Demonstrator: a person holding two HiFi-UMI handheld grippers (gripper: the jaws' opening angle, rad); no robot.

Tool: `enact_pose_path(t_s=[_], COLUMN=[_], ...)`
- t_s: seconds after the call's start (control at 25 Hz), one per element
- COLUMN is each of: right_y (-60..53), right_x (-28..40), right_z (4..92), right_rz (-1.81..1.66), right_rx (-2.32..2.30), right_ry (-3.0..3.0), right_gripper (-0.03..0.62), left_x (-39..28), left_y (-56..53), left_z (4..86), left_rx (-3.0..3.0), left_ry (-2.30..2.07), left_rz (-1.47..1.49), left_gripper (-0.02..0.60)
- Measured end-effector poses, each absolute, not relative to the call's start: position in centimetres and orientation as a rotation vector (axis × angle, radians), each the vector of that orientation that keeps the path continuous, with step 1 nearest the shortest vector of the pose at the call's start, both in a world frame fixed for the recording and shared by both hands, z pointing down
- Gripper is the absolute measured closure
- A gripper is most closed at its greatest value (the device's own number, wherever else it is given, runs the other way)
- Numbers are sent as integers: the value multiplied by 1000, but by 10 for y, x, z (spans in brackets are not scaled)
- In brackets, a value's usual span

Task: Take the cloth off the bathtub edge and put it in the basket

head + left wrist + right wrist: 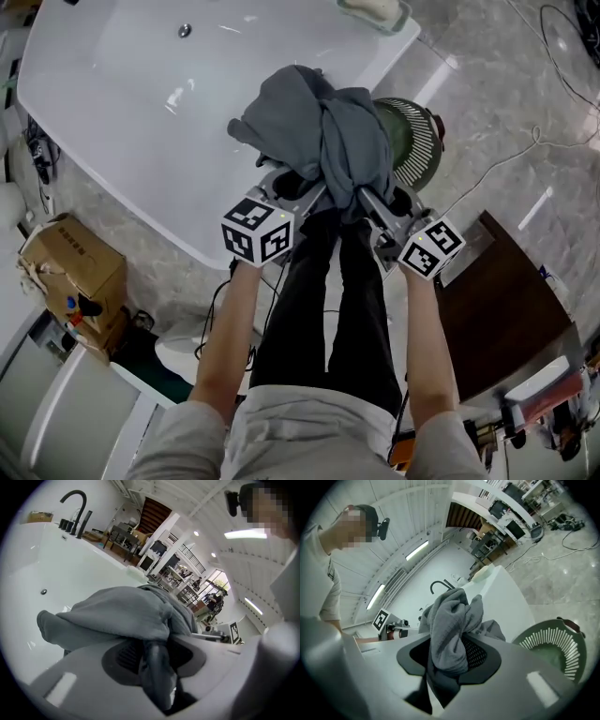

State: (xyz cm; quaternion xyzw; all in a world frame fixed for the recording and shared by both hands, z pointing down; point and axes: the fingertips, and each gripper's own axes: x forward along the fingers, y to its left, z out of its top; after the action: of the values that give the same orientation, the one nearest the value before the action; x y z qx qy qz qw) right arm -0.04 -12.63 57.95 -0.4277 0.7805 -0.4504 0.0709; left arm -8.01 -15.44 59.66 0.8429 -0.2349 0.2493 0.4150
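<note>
**Step in hand: carry to the basket.** The cloth [319, 131] is judged to be lifted off the bathtub [122, 103] edge and on its way to the basket [424, 141].

- The left tool [152, 660] is clamped on a fold of the cloth, and a pinched strip is seen between its jaws.
- The right tool [447, 660] is clamped on a thicker bunch, which fills its jaws.
- Both grips should be kept firm. The two tools should be moved to the right together so that the cloth is neither stretched nor dropped between them.
- The bundle should be brought fully over the basket mouth and lowered before either tool is released.
- Loose folds should be watched. A hanging tail could catch on the slotted rim or be left draped outside it.

**Condition of the cloth.** The cloth is grey, soft and matt, and it is gathered into a rumpled heap above both tools.

- It is held over the near right corner of the bathtub, just left of the green basket and partly in front of it.
- A short tail hangs below each grip.
- Whether any part touches the bathtub rim cannot be told.
</note>
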Motion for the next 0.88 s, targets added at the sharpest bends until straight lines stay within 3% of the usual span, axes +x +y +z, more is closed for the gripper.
enact_pose_path(t_s=[0.88], right_y=[2], right_x=[136], right_z=[590], right_rz=[-1350], right_rx=[-1655], right_ry=[1963], right_gripper=[473], left_x=[77], left_y=[-54], left_z=[614], left_rx=[2115], left_ry=[-222], left_rz=[610], left_gripper=[417])
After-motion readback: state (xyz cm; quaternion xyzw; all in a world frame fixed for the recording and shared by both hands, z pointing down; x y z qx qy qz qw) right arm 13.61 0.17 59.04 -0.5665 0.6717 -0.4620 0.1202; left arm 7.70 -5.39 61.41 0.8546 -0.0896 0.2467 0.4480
